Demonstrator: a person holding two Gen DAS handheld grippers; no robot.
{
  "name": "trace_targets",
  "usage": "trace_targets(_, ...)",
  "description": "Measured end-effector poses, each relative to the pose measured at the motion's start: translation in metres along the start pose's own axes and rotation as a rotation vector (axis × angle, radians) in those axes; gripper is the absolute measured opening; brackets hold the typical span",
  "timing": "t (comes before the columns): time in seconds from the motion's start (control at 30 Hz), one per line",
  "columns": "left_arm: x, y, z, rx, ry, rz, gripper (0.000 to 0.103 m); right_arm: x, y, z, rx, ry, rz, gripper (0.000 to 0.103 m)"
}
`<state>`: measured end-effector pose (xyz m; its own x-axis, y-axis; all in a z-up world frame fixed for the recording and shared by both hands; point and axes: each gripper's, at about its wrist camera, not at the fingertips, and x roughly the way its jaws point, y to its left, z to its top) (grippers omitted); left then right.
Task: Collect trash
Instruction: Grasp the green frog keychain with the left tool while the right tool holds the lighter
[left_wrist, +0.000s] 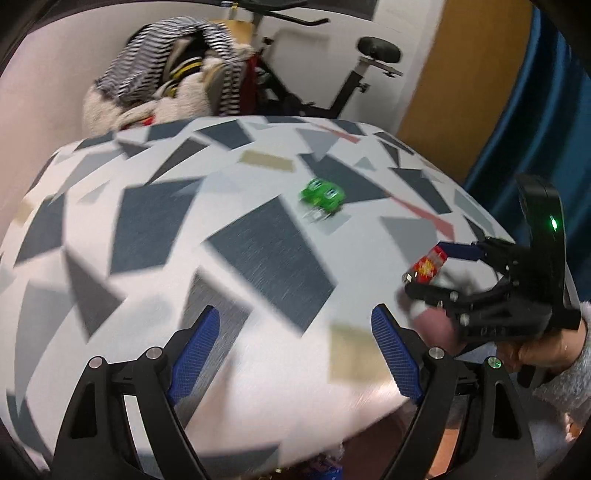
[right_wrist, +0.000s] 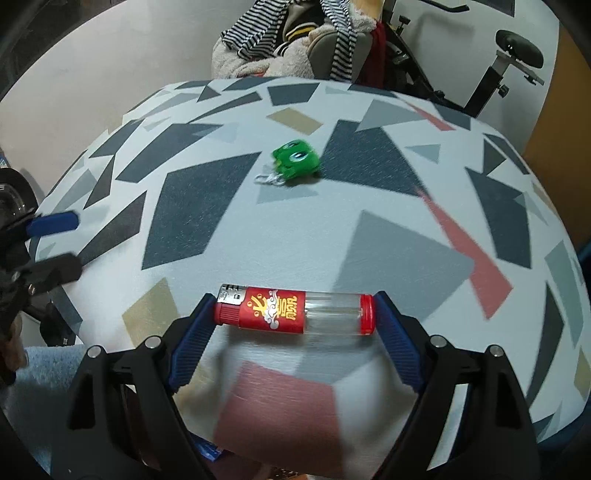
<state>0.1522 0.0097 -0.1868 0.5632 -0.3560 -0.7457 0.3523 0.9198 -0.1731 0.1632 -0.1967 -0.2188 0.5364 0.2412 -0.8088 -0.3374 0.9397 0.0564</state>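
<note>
A lived-in room of a home is indicated: an exercise bike (left_wrist: 354, 70) is draped with striped and fleecy clothes (right_wrist: 295, 40) against a white wall, behind a surface (right_wrist: 229, 206) covered in a geometric-patterned cloth, with a blue curtain (left_wrist: 535, 122) beside it

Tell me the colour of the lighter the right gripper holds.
Red label and caps, clear body; the lighter shows best in the right wrist view.
</note>
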Motion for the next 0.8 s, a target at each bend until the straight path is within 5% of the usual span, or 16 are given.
trace_targets(0.33,0.095,-0.025,0.092,0.054,0.073,-0.053,0.082,-0.013,-0.042,0.001,0.044,-0.015,-0.009,0.084)
trace_targets(0.5,0.134,-0.033,0.110,0.092,0.123,-0.013,0.078,-0.018,-0.062,-0.003,0.071,-0.023,-0.015,0.084)
trace_targets(0.6,0.154,-0.031,0.118,0.065,0.149,-0.001,0.072,-0.020,-0.070,-0.004,0.081,-0.026,-0.021,0.084)
trace_targets(0.67,0.163,-0.030,0.119,0.052,0.175,-0.003,0.054,-0.022,-0.076,-0.005,0.091,-0.028,-0.024,0.084)
trace_targets(0.8,0.164,-0.032,0.115,0.078,0.174,0.008,0.047,-0.025,-0.082,-0.006,0.107,-0.034,-0.025,0.084)
